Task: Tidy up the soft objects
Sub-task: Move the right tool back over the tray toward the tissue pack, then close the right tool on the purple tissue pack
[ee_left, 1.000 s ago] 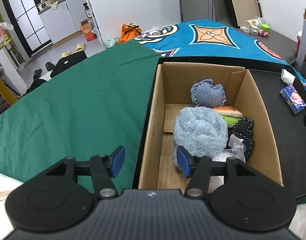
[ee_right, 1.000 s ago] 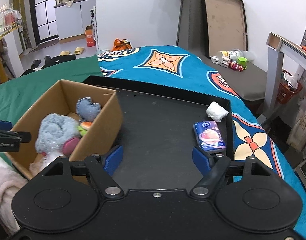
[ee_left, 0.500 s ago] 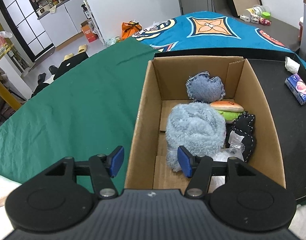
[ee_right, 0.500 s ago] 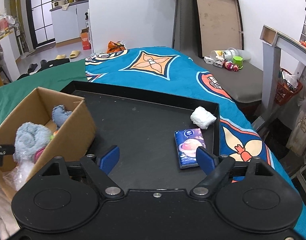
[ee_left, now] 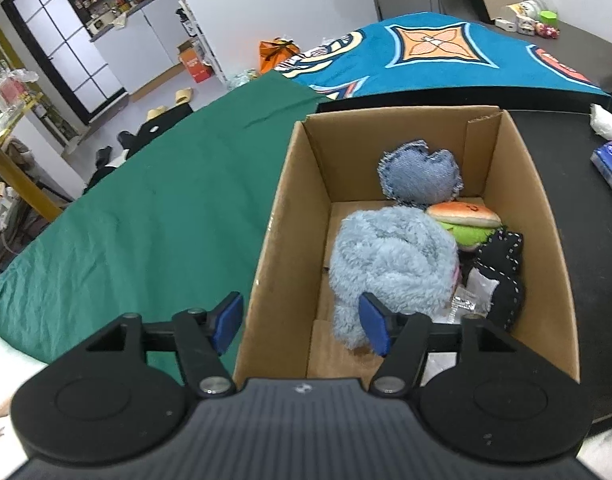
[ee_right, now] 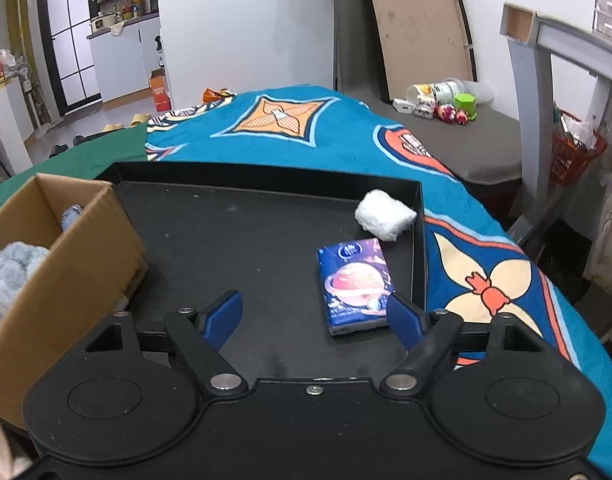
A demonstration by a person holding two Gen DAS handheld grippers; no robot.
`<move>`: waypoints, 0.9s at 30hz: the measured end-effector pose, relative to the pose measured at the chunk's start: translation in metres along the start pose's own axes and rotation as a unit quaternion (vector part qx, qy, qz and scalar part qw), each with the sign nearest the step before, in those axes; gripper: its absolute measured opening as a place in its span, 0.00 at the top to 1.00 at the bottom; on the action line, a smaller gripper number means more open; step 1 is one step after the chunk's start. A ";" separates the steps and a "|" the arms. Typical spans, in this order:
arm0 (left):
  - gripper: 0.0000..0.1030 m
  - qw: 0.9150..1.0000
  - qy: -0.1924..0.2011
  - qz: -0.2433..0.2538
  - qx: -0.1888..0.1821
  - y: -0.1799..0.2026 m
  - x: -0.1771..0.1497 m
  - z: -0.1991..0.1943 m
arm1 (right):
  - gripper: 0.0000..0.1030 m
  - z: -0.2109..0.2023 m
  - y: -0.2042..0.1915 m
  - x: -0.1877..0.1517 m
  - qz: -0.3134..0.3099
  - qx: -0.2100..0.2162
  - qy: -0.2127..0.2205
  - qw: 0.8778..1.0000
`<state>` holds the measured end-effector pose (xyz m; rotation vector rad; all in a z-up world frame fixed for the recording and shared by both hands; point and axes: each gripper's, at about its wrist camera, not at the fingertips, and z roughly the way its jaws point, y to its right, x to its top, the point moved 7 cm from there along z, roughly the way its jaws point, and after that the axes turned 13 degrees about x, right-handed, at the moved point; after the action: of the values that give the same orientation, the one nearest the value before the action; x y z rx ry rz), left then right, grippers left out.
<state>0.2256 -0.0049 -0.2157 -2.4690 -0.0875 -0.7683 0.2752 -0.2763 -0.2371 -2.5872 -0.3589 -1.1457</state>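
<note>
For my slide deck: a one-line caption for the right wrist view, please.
Right gripper, jaws closing on nothing, above a black tray holding a tissue pack and white wad.

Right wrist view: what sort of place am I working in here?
Most likely a lived-in home, not a lab. A patterned blue blanket covers the surface under the black tray, kitchen cabinets with cluttered shelves stand behind, and slippers lie on the floor.
</note>
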 end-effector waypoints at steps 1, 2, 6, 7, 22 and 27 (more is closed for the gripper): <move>0.36 1.000 0.001 0.000 0.004 0.001 0.001 0.000 | 0.27 0.003 0.002 -0.001 0.000 0.000 -0.001 1.000; 0.36 1.000 0.001 0.002 0.008 0.002 0.001 0.000 | 0.27 0.005 0.004 -0.002 0.000 -0.002 -0.001 1.000; 0.35 1.000 0.007 0.009 0.021 0.006 0.004 0.000 | 0.27 0.015 0.013 -0.002 0.000 -0.016 0.001 1.000; 0.35 1.000 0.007 0.011 0.023 0.006 0.003 0.000 | 0.27 0.017 0.015 -0.002 -0.001 -0.019 0.001 1.000; 0.34 1.000 0.004 0.011 0.020 0.007 0.000 -0.001 | 0.34 0.040 0.029 -0.012 -0.002 -0.043 -0.023 0.999; 0.34 1.000 0.002 0.007 0.010 0.005 0.001 -0.003 | 0.51 0.042 0.028 -0.015 0.000 -0.038 -0.037 0.999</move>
<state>0.2258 -0.0110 -0.2161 -2.4468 -0.0759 -0.7639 0.3030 -0.2884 -0.2801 -2.7003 -0.3374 -1.0868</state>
